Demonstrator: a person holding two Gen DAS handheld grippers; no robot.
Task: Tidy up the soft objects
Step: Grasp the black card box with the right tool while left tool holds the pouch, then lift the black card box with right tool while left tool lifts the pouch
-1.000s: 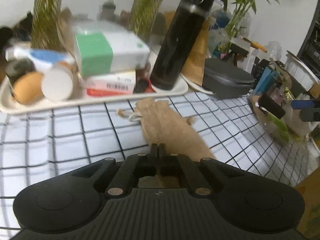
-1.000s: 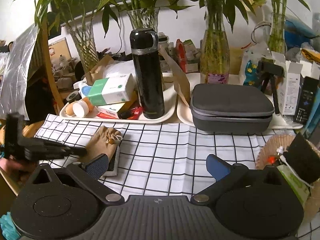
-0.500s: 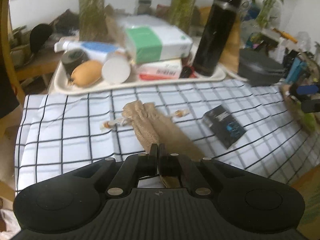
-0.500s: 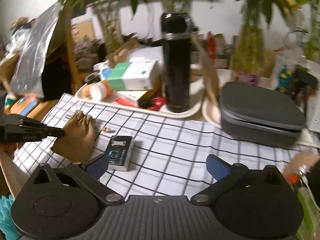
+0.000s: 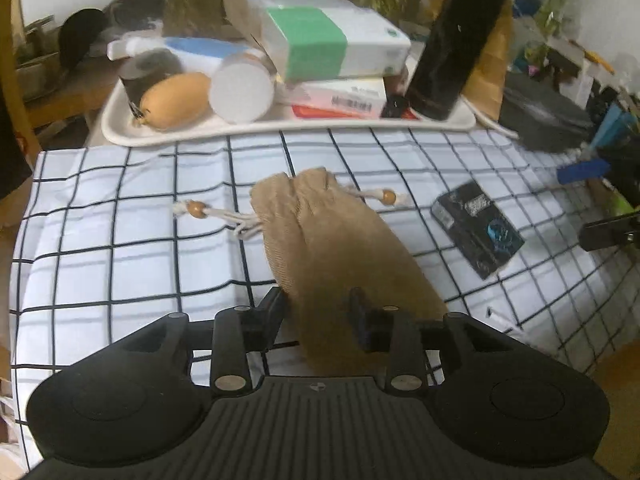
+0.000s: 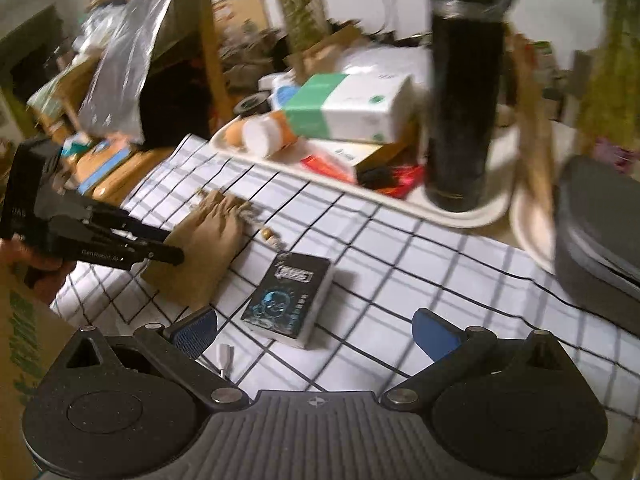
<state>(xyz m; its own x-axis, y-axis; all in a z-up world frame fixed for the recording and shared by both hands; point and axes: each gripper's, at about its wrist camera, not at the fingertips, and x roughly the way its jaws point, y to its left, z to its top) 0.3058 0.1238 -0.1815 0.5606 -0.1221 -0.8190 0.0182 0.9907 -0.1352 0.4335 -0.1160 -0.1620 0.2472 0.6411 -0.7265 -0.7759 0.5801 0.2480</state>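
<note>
My left gripper (image 5: 320,304) has just been opening its jaws; they now stand apart, with the near end of the tan drawstring pouch (image 5: 320,236) lying between them. The pads do not press the cloth, as far as I can see. The pouch lies flat on the checked cloth of the tabletop (image 5: 120,248), running away from the jaws, its gathered mouth at the far end. Two cords with wooden beads (image 5: 196,209) trail out to either side of that mouth.

To the right of the left jaws, apart from the pouch, lies a small black box (image 5: 478,229) with blue print.

My right gripper (image 6: 316,328) has its jaws wide apart with nothing between them. The black box sits just ahead of them, slightly toward the left finger. The pouch lies beyond and to the left of these jaws, with the left gripper over its near end; part of the hand (image 6: 28,256) holding that gripper shows at the left edge.

Farther ahead of both pairs of jaws a white tray (image 5: 120,136) carries a green-and-white box (image 5: 336,46) and a tall black flask (image 5: 456,40), standing upright. A grey case (image 6: 596,240) lies ahead and right of the right jaws. The right view is blurred.
</note>
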